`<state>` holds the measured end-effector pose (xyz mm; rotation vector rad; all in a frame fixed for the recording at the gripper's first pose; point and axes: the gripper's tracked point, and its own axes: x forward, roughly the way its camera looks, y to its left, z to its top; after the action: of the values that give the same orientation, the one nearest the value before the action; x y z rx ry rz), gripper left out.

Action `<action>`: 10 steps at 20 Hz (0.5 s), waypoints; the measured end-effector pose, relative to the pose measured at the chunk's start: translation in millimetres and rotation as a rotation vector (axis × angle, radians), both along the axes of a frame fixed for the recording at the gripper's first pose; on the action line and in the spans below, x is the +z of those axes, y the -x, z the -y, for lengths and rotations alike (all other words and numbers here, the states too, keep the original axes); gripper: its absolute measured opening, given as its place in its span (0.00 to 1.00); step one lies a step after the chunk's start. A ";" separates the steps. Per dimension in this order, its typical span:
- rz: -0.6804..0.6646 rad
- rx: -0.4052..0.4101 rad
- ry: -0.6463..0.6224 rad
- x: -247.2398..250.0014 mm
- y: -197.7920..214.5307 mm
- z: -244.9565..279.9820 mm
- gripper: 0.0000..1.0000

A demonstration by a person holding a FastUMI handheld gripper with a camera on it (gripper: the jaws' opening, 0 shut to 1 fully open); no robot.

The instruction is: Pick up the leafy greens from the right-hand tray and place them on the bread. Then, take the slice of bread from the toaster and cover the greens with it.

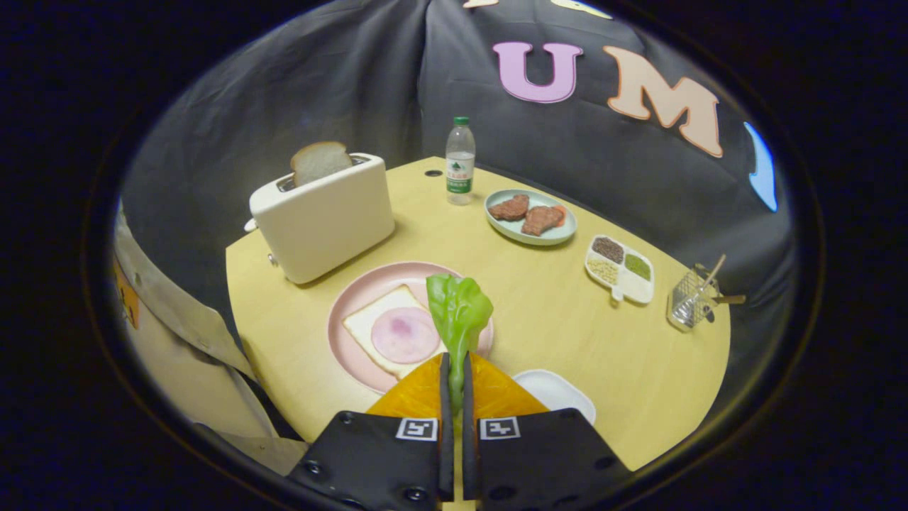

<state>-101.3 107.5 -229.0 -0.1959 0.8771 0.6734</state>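
My gripper is shut on the stem of the leafy greens, which stick up between the fingers. Just beyond the fingers lies a pink plate with a slice of bread topped by a round slice of ham. The leaf hangs over the plate's right side. Farther off, behind the plate to the left, a cream toaster stands with a slice of bread sticking out of its slot. A white tray lies to the right of the fingers, nothing on it.
A water bottle stands at the table's far edge. To its right is a pale plate with two pieces of meat, then a divided dish of seasonings and a wire holder near the right edge. A person's sleeve shows at the left.
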 end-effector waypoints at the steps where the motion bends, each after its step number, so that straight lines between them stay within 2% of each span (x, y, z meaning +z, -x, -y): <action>1: -0.004 0.010 -0.011 0.8 0.6 -10.2 0.08; 10: -0.066 0.110 -0.110 -2.8 6.0 -102.4 0.08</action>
<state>-107.3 209.9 -231.8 -0.1243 0.8942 0.8321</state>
